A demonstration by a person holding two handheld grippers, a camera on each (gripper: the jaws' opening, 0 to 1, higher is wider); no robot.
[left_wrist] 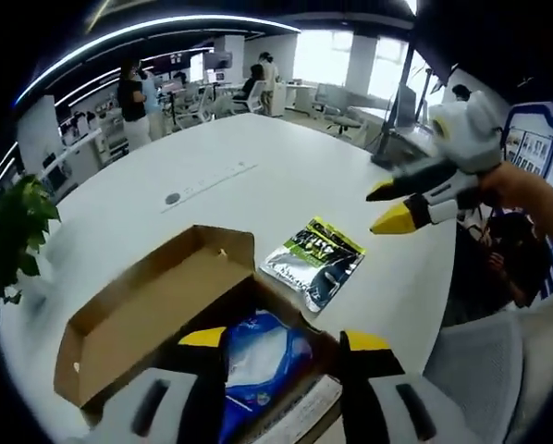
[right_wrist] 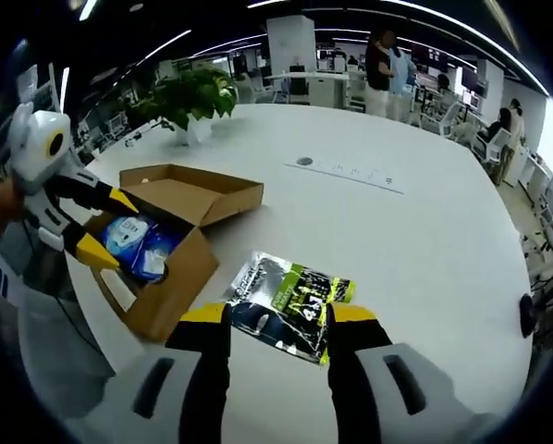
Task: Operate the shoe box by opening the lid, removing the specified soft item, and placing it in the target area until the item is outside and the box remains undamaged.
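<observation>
A brown cardboard shoe box lies open on the white table, lid flap folded back. Inside it lies a blue and white soft pouch, right between the spread fingers of my left gripper, which is open just above the box. A silver, green and black pouch lies flat on the table beside the box. My right gripper hovers open above the table past that pouch. In the right gripper view, the silver pouch lies just ahead of the open right gripper, with the box, blue pouch and left gripper at the left.
The round white table stretches wide beyond the box, with a cable strip near its middle. A potted plant stands at the table's far edge. People and office chairs are in the background.
</observation>
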